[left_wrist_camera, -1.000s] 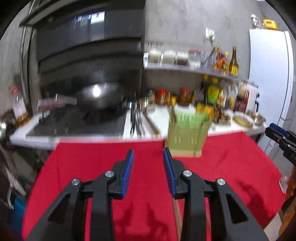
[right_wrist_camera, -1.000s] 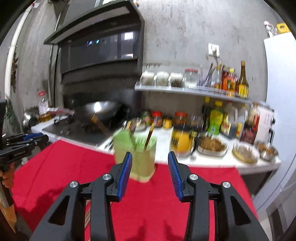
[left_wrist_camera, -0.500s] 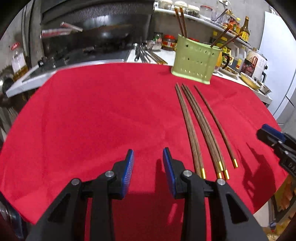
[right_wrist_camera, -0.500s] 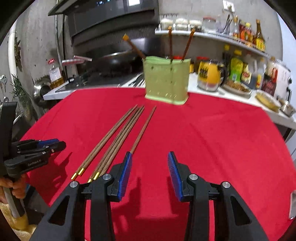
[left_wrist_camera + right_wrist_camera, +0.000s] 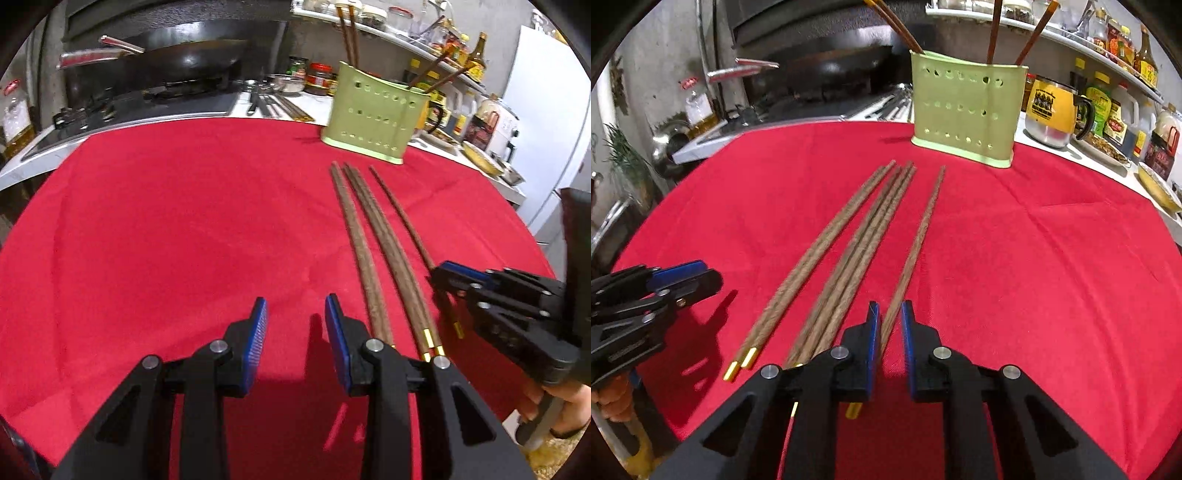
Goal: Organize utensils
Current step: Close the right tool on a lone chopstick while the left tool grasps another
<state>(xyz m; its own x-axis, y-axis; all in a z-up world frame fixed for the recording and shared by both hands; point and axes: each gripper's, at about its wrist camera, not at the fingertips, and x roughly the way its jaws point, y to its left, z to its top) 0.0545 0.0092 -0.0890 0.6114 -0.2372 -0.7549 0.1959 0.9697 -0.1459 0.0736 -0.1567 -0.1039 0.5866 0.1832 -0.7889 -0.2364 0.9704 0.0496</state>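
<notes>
Closest in, the right gripper (image 5: 887, 317) has just been closing its blue-padded black jaws around the lone brown wooden chopstick (image 5: 916, 251); that stick runs up between the pads, which stand very close to it, though a sliver of gap shows and I cannot tell whether they are pressing on it. The left gripper (image 5: 295, 314) hangs with its jaws spread over bare red tablecloth (image 5: 166, 229), nothing between them. The right wrist view alone shows the stick between the right pads, and it separates the other loose chopsticks lying on the table into a left pair (image 5: 812, 258) and a tight middle bundle (image 5: 864, 251), their gold-capped ends nearest me. The left wrist view shows the right gripper from the side, its tip down on the outermost stick, and a hand (image 5: 554, 398) wrapped round its handle. Beyond the stick tips stands the pale green perforated plastic utensil holder (image 5: 964, 110), upright, with several chopsticks leaning out of it. Behind it the left view takes in a black wok (image 5: 177, 55) on the stove, while the right view has a yellow steel mug (image 5: 1052, 110) beside bottles.
</notes>
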